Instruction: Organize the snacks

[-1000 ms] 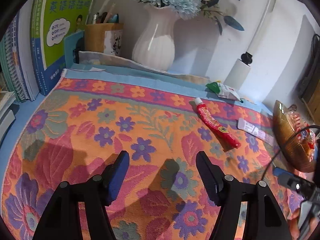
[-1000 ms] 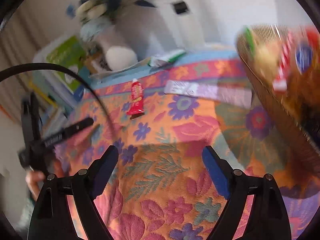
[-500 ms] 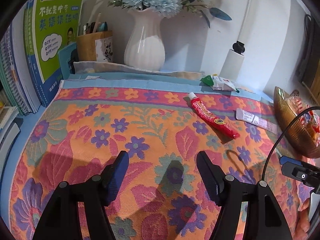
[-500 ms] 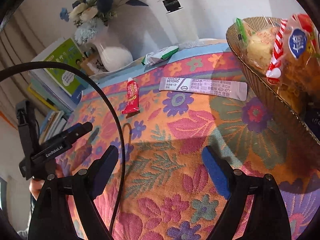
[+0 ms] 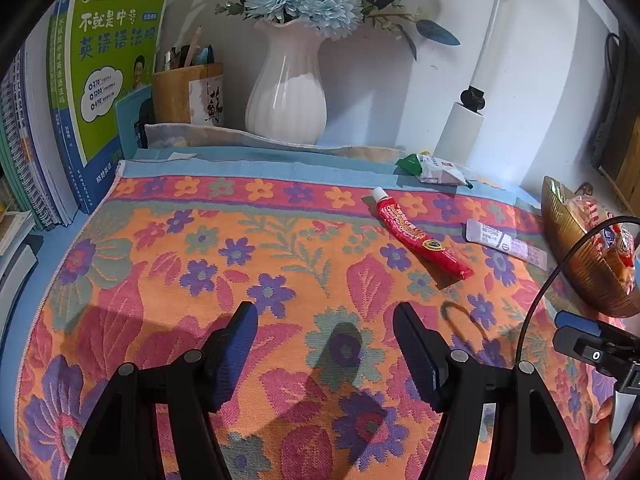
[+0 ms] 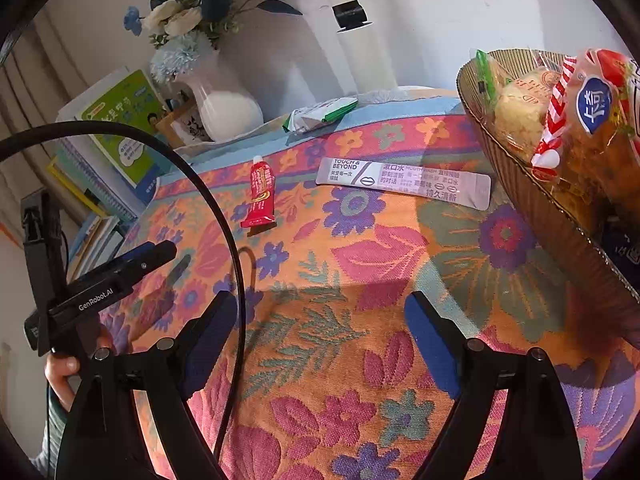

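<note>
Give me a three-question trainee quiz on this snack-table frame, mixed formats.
1. True or false: the red tube lies inside the woven basket.
2. Which lies nearest the basket: A) red tube B) mouthwash sachet C) green-and-white packet?
3. Fill in: both the left gripper and the right gripper are ____, nothing between their fingers.

Key: 1 false; 2 B; 3 open.
</note>
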Action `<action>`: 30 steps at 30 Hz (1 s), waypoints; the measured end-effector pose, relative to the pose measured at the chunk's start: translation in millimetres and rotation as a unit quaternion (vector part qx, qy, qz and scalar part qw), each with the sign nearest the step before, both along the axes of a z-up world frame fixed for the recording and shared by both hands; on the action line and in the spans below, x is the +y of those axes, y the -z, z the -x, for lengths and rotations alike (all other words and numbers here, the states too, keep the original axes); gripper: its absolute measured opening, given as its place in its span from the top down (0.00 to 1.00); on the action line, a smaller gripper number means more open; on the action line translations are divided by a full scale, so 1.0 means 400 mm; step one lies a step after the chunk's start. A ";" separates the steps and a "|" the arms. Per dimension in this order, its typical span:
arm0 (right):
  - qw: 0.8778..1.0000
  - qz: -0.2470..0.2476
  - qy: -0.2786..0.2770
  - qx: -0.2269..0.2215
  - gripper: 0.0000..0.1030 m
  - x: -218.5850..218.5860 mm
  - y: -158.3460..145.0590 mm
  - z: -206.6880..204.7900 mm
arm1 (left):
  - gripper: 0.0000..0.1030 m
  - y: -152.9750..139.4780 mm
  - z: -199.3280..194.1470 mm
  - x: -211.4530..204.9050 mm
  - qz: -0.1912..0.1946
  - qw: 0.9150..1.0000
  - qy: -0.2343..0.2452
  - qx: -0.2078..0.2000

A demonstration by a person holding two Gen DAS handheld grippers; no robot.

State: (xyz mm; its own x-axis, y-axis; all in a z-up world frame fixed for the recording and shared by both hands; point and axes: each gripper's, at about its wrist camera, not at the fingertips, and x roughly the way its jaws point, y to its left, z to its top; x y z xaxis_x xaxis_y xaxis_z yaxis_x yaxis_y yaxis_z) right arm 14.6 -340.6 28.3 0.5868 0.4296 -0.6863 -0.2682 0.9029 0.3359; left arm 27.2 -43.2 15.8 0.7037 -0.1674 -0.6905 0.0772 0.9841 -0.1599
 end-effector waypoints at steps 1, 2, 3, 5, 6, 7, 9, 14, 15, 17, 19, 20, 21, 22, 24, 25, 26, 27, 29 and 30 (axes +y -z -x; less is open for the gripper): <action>1.000 0.000 0.000 0.000 0.17 0.000 0.000 0.000 | 0.34 0.000 0.000 0.000 0.000 1.000 0.000 0.000; 1.000 0.001 0.000 0.000 0.17 0.000 0.000 0.000 | 0.34 0.000 0.001 -0.001 0.000 1.000 0.000 0.000; 1.000 0.000 -0.001 -0.001 0.17 -0.001 0.000 0.000 | 0.34 0.000 0.000 -0.001 -0.001 1.000 0.001 -0.001; 1.000 0.000 0.000 -0.001 0.17 -0.001 0.001 0.000 | 0.34 0.001 -0.003 -0.003 -0.002 1.000 0.006 0.001; 1.000 -0.001 0.001 -0.001 0.17 -0.001 0.000 0.001 | 0.34 0.001 -0.003 -0.006 -0.004 1.000 0.006 0.002; 1.000 -0.001 0.001 -0.001 0.17 -0.001 0.000 0.001 | 0.34 0.001 -0.003 -0.009 -0.007 1.000 0.007 0.001; 1.000 -0.001 0.003 -0.002 0.17 -0.002 -0.001 0.000 | 0.34 0.001 -0.003 -0.012 -0.011 1.000 0.008 0.000; 1.000 -0.008 0.007 0.005 0.17 -0.012 0.004 -0.006 | 0.34 0.002 -0.002 -0.011 -0.011 1.000 0.006 0.000; 1.000 -0.010 0.008 0.005 0.17 -0.013 0.004 -0.005 | 0.34 0.002 -0.003 -0.009 -0.010 1.000 0.006 0.000; 1.000 -0.010 0.005 0.001 0.17 -0.012 0.002 -0.003 | 0.34 0.001 -0.001 -0.009 -0.008 1.000 0.007 -0.003; 1.000 -0.002 0.006 -0.007 0.17 -0.006 -0.003 0.003 | 0.34 0.000 0.001 -0.009 -0.009 1.000 0.009 -0.006; 1.000 0.002 0.005 -0.009 0.17 -0.002 -0.004 0.005 | 0.34 0.000 0.002 -0.010 -0.010 1.000 0.009 -0.006; 1.000 0.006 0.003 -0.009 0.17 0.002 -0.003 0.005 | 0.34 -0.001 0.004 -0.011 -0.010 1.000 0.008 -0.007; 1.000 0.014 0.002 -0.008 0.17 0.010 -0.001 0.004 | 0.34 -0.001 0.005 -0.011 -0.009 1.000 0.010 -0.008; 1.000 0.020 0.003 -0.010 0.17 0.013 0.000 0.003 | 0.34 -0.002 0.007 -0.011 -0.007 1.000 0.009 -0.009; 1.000 0.020 0.003 -0.010 0.17 0.013 0.000 0.003 | 0.34 -0.002 0.007 -0.010 -0.007 1.000 0.009 -0.009; 1.000 0.021 0.003 -0.010 0.17 0.013 0.000 0.002 | 0.34 -0.002 0.007 -0.011 -0.006 1.000 0.009 -0.008; 1.000 0.023 0.004 -0.011 0.17 0.014 0.000 0.002 | 0.34 -0.002 0.006 -0.010 -0.006 1.000 0.010 -0.008; 1.000 0.025 0.006 -0.015 0.17 0.012 -0.001 0.004 | 0.34 -0.002 0.002 -0.009 -0.003 1.000 0.013 -0.005; 0.999 0.027 0.008 -0.020 0.17 0.012 -0.004 0.008 | 0.34 -0.005 -0.001 -0.011 0.000 1.000 0.017 0.001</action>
